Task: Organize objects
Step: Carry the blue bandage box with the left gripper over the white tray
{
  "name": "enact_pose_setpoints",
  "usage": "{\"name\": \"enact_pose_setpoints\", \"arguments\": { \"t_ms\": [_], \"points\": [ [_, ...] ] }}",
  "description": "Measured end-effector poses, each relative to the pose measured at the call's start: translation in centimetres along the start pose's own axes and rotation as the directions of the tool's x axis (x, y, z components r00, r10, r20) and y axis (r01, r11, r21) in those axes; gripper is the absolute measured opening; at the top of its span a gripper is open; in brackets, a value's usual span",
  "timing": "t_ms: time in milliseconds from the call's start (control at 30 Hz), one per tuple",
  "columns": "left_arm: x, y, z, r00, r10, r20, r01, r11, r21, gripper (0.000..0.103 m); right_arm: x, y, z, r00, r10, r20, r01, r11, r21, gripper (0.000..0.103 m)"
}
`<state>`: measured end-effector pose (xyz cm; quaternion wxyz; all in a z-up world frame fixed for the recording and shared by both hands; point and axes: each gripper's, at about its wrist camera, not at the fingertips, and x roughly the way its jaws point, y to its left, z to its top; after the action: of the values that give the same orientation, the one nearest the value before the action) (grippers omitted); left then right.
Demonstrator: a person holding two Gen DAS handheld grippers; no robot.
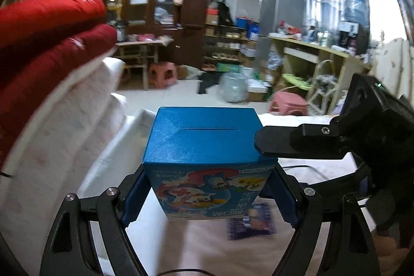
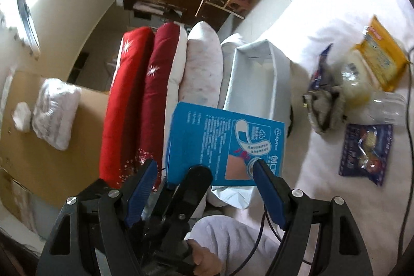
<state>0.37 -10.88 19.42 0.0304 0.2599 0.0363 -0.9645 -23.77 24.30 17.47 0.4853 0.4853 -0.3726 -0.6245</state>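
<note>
My left gripper (image 1: 207, 195) is shut on a blue cartoon-printed box (image 1: 207, 159) and holds it above the white bed. The right gripper's finger (image 1: 297, 144) reaches in from the right and touches the box's upper right corner. In the right wrist view the same blue box (image 2: 222, 144) shows from above, over the near end of a white open bin (image 2: 258, 79). My right gripper (image 2: 204, 188) is open, its blue pads apart, with the left gripper's black frame (image 2: 186, 198) between them.
Red and white pillows (image 2: 155, 100) are stacked left of the bin. On the bed lie a dark snack packet (image 2: 364, 149), a yellow packet (image 2: 380, 53), a clear bottle (image 2: 385, 107) and a grey cloth (image 2: 323, 107). A cardboard box (image 2: 51, 146) stands at left.
</note>
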Motion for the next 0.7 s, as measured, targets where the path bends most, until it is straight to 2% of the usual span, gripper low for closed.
{"name": "enact_pose_setpoints", "arguments": {
  "t_ms": [167, 233, 333, 400, 533, 633, 700],
  "points": [
    [-0.2, 1.4, -0.2, 0.992, 0.128, -0.013, -0.127, 0.99, 0.057, 0.084, 2.8, 0.8, -0.1, 1.0, -0.005, -0.017, 0.005, 1.0, 0.001, 0.077],
    [0.3, 1.3, -0.3, 0.979, 0.203, -0.026, -0.2, 0.975, 0.102, 0.084, 3.7, 1.2, 0.0, 1.0, -0.011, -0.025, 0.011, 1.0, 0.001, 0.077],
    [1.4, 1.2, -0.9, 0.963, 0.264, -0.056, -0.253, 0.955, 0.152, 0.084, 5.4, 1.6, 0.0, 0.999, -0.024, -0.044, 0.024, 1.0, 0.001, 0.077],
    [2.0, 1.0, -1.1, 0.953, 0.295, -0.069, -0.279, 0.943, 0.184, 0.084, 6.4, 1.9, 0.0, 0.998, -0.025, -0.055, 0.025, 1.0, -0.001, 0.076],
    [2.8, 1.7, -1.4, 0.943, 0.313, -0.113, -0.29, 0.94, 0.18, 0.084, 7.1, 1.3, -0.1, 0.998, -0.039, -0.048, 0.04, 0.999, 0.03, 0.076],
    [3.9, 2.4, -2.0, 0.924, 0.345, -0.167, -0.313, 0.931, 0.189, 0.084, 6.9, 0.1, -0.4, 0.999, -0.008, -0.036, 0.01, 0.997, 0.071, 0.076],
    [4.8, 3.1, -2.3, 0.911, 0.352, -0.218, -0.317, 0.931, 0.179, 0.084, 6.6, -0.8, -0.5, 0.999, -0.016, -0.035, 0.02, 0.995, 0.095, 0.076]
  ]
}}
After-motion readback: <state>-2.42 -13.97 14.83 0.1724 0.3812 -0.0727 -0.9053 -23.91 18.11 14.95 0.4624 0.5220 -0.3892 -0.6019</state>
